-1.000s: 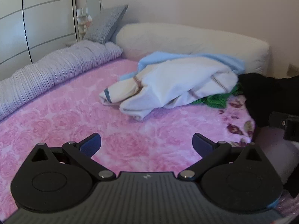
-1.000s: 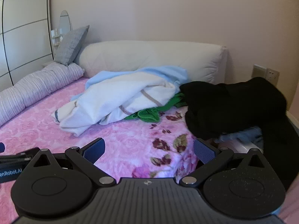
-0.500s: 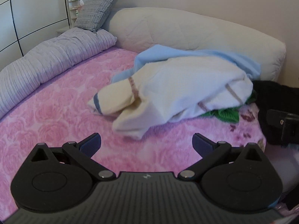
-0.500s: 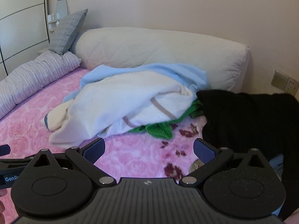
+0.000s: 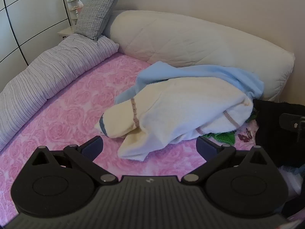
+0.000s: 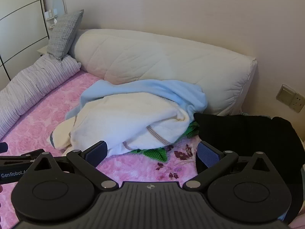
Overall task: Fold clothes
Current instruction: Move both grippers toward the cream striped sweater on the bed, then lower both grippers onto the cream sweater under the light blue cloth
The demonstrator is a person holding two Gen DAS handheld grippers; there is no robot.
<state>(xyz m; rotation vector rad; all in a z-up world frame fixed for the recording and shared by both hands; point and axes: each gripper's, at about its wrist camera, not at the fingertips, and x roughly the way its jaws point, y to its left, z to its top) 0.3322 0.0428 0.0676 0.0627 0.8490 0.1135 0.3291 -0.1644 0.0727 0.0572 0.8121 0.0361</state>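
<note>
A pile of clothes lies on the pink rose-pattern bed. On top is a cream-white fleece garment, over a light blue one and a green knit piece. A black garment lies to the right at the bed's edge. My left gripper is open and empty, just in front of the white garment's near corner. My right gripper is open and empty, over the green knit and the white hem.
A long cream bolster lies behind the pile along the wall. A striped grey duvet roll runs along the left, with a grey check pillow at its far end. A wall socket sits at right. Wardrobe doors stand at left.
Both grippers have moved forward toward the clothes pile, which now looks much larger and closer. Both stay open and empty.
</note>
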